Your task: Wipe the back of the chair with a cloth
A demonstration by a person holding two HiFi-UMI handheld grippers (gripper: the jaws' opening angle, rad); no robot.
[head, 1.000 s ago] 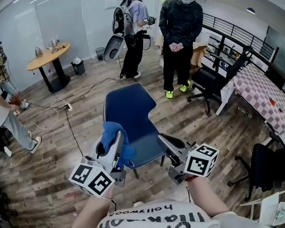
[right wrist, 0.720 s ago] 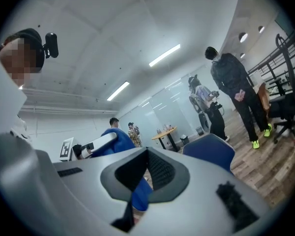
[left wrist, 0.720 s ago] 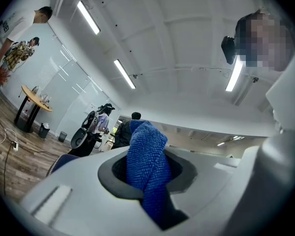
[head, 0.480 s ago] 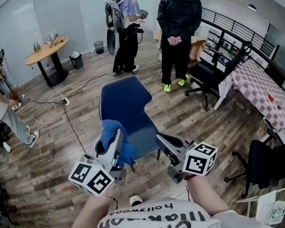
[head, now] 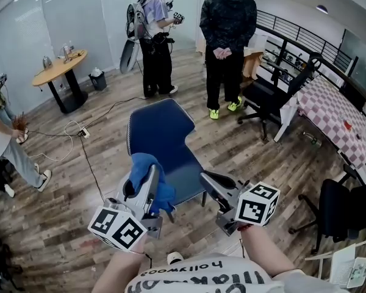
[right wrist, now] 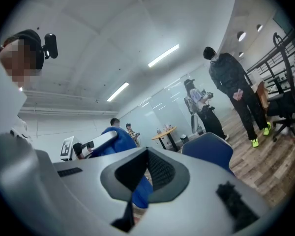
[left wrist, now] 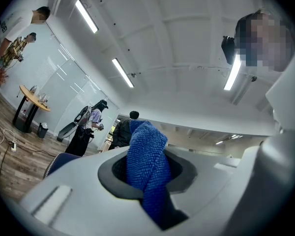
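A blue chair (head: 160, 134) stands on the wood floor just ahead of me, its back (head: 155, 127) on the far side and its seat (head: 184, 174) toward me. My left gripper (head: 150, 173) hovers over the seat's near left edge, shut on a bunched blue cloth (head: 144, 168). In the left gripper view the cloth (left wrist: 147, 163) sticks up between the jaws, and the chair (left wrist: 59, 162) shows low at the left. My right gripper (head: 207, 178) is shut with nothing in it, at the seat's near right corner. The right gripper view shows the chair (right wrist: 209, 149) and the cloth (right wrist: 114, 140).
Two people (head: 227, 35) stand beyond the chair. A black office chair (head: 269, 102) and a checked table (head: 338, 118) are at the right. A round table (head: 62, 66), a cable (head: 88, 157) on the floor and another person (head: 6, 145) are at the left.
My view has shifted slightly, so the chair sits a little higher and further left in frame. The person with the backpack has stepped left. Both grippers hold the same pose.
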